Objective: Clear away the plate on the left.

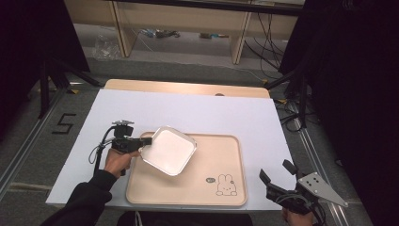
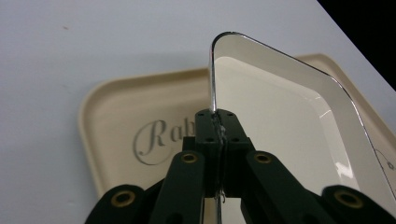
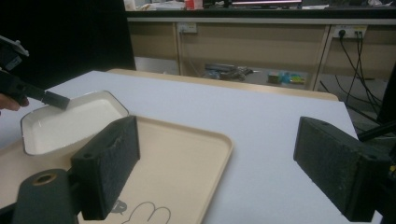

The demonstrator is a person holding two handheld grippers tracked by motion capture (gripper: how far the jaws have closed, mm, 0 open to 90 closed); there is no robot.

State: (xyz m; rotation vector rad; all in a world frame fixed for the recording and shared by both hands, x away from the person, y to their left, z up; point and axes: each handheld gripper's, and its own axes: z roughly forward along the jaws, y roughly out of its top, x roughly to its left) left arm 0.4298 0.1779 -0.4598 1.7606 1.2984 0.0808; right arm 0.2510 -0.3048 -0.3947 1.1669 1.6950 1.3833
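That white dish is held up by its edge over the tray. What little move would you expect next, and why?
Probably lowering the white dish flat onto the beige tray: the left gripper pinches its rim, holding it tilted over the tray, while the right gripper waits open, off to the side.

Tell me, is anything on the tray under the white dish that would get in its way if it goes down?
No. The left tool pinches the white dish by its rim, tilted above the beige tray. The visible tray surface holds nothing, just a printed bunny.

tray (image 2: 116, 112): script "Rab…", rest hidden | floor (image 1: 28, 141): tape mark "5" (image 1: 64, 123)
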